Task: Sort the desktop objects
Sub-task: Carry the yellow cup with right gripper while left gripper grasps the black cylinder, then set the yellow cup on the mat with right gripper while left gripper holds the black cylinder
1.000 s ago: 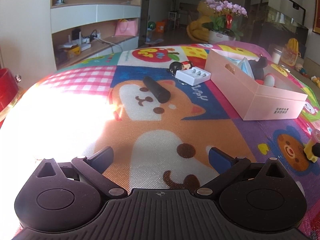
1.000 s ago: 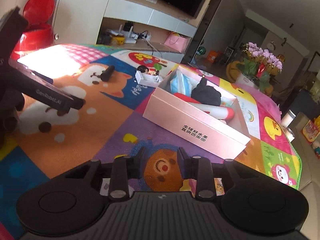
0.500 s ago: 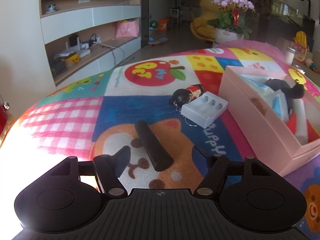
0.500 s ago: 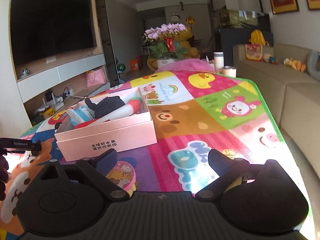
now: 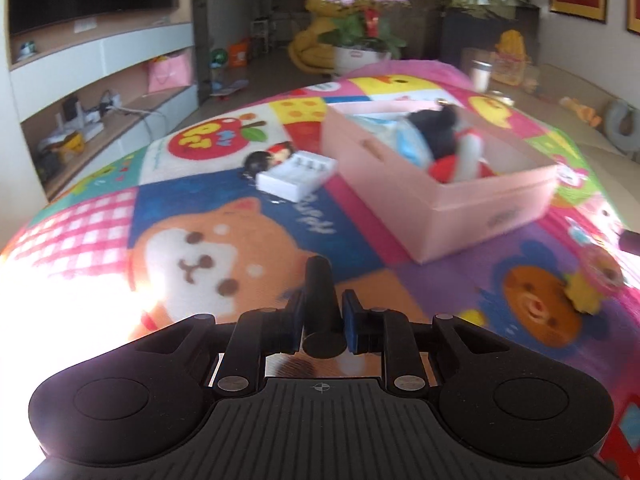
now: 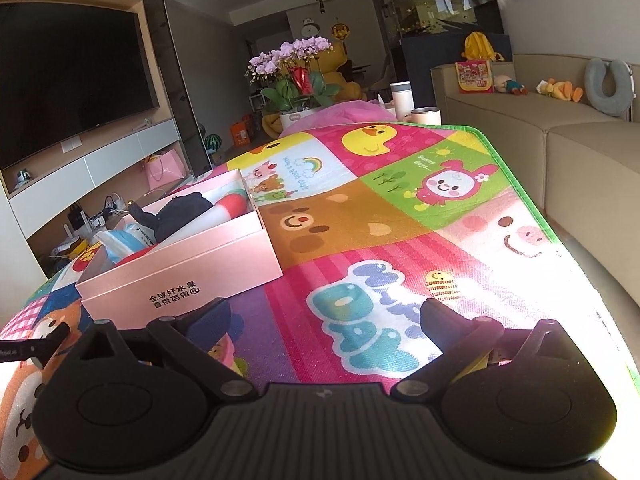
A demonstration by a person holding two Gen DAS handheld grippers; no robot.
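In the left wrist view, the left hand-held gripper (image 5: 323, 316) is clamped on a black cylinder (image 5: 321, 304), which points forward above the cartoon mat (image 5: 224, 240) covering the counter. Ahead on the mat lie a white charger (image 5: 297, 175) and, touching its far side, a small doll (image 5: 267, 157). To their right stands the pink box (image 5: 440, 196), holding a black plush and other items. In the right wrist view, the right hand-held gripper (image 6: 326, 322) is spread wide and holds nothing, low over the mat (image 6: 400, 220). The box (image 6: 180, 268) sits ahead to its left.
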